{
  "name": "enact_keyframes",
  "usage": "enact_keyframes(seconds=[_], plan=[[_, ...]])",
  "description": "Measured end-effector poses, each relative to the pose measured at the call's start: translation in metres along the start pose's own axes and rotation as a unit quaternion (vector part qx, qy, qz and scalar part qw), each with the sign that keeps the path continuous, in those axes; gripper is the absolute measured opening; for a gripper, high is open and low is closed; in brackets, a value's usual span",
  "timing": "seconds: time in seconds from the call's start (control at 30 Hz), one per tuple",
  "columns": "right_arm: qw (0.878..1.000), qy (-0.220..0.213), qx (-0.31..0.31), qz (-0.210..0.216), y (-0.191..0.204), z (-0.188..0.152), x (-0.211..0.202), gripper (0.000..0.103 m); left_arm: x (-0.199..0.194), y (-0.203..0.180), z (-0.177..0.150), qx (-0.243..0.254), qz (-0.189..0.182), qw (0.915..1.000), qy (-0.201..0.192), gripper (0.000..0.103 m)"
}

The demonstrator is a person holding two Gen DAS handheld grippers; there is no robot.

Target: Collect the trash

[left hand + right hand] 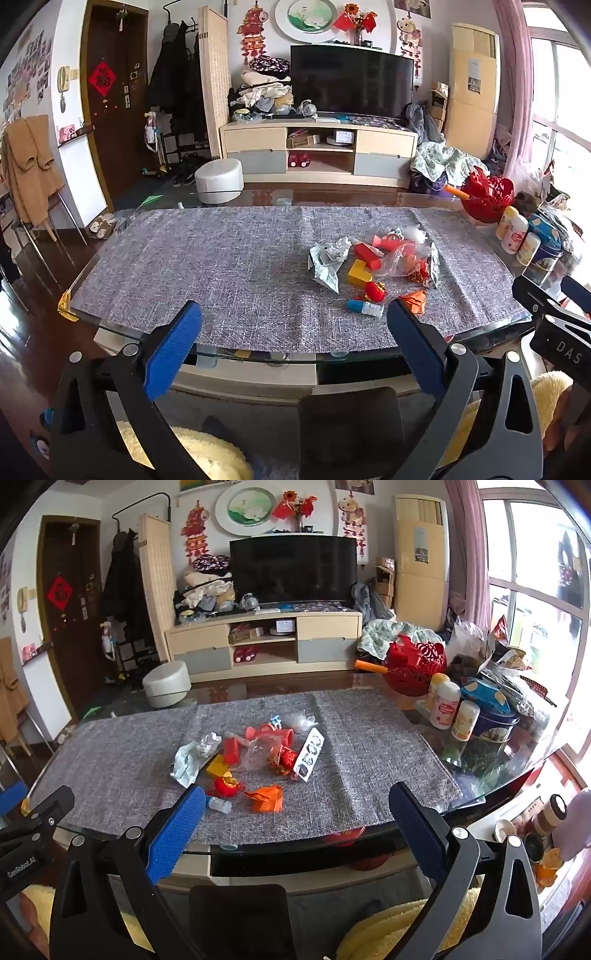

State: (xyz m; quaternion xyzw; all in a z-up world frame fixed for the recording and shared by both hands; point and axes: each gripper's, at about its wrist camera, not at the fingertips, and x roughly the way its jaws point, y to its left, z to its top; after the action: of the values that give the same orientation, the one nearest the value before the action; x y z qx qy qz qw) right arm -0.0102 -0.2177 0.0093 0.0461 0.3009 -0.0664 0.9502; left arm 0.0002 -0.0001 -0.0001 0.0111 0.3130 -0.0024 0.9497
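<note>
Right wrist view: the heap of crumpled wrappers, red and yellow blocks lies mid grey woven mat, ahead of both grippers. Right gripper likely nearer than left gripper; all 4 jaws apart, empty.

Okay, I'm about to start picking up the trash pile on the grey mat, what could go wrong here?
1. The clear crinkled plastic bag lies over the red and yellow blocks, so pinching it may drag them along.
2. The small clear bottle with a blue cap lies on its side near the glass table edge and could roll off if nudged.
3. Both the left gripper and the right gripper hang open side by side and might collide.
</note>
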Motion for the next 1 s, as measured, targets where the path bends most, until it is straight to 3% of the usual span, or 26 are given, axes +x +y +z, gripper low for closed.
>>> enact_keyframes(seconds=[1.0], plan=[[1.0, -0.001, 0.002, 0.002, -0.0017, 0.0013, -0.0021, 0.1, -0.0016, -0.0025, 0.0019, -0.003, -0.002, 1.0, -0.003, 0.095]])
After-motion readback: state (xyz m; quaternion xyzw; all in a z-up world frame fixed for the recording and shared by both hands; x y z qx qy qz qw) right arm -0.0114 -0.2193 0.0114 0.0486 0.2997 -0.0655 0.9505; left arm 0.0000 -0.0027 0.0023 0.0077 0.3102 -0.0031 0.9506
